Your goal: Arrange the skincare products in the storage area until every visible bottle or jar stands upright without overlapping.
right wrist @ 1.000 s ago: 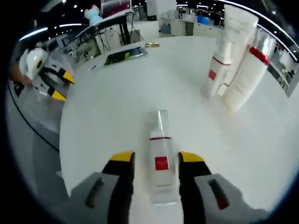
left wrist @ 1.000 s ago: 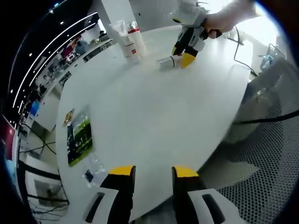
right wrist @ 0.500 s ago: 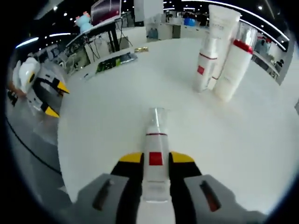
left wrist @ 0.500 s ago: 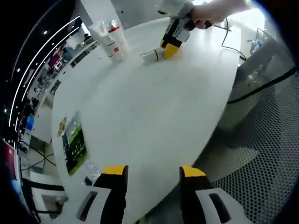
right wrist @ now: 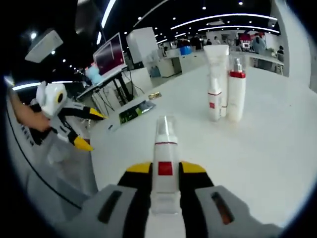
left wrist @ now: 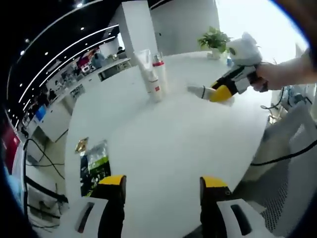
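Right gripper view: the right gripper (right wrist: 165, 176) clamps a white pump bottle (right wrist: 165, 161) with a red label at lower centre, lying along the jaws and lifted off the worktop (right wrist: 257, 158).
Gripping the body leaves the base free, so my guess is it can be tipped upright beside the three upright bottles (right wrist: 224, 82) at upper right, near but apart so nothing overlaps. In the left gripper view the left gripper (left wrist: 161, 186) hangs wide and empty at the bottom, over the worktop's near edge, out of the way; a green packet (left wrist: 95, 163) lies at left.
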The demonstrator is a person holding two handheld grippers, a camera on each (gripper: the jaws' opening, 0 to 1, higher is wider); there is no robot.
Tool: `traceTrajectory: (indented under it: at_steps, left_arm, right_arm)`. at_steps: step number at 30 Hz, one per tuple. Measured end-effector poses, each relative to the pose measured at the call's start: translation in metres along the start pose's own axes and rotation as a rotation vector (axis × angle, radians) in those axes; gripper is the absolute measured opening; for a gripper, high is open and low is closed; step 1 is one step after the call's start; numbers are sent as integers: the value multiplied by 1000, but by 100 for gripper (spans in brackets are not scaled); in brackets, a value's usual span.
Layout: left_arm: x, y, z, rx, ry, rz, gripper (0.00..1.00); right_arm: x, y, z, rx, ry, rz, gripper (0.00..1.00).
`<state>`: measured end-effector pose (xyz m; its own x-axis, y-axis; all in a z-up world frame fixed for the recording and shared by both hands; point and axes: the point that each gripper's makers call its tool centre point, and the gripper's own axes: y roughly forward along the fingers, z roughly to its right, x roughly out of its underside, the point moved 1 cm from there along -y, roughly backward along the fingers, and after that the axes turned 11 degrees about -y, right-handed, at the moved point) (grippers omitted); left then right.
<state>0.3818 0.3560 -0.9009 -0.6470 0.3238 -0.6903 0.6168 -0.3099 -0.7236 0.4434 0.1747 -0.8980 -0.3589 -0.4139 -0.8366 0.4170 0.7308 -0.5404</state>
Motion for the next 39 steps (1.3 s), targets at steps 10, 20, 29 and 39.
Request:
traceTrajectory:
  at_steps: [10, 20, 29, 39]
  left_arm:
    - [-46, 17, 36, 106, -204, 113, 62]
    - [-91, 11, 56, 362, -892, 300, 68]
    - [-117, -2, 65, 569, -1236, 381, 73]
    - [-131, -11, 70, 645, -1312, 437, 77]
  right_arm:
    - [-23, -6, -8, 21, -60, 54, 21]
    - [-51, -19, -22, 31, -95, 147, 21]
    - [-70, -25, -42, -18, -105, 216, 21]
    - [-85, -33, -54, -25, -147, 248, 21]
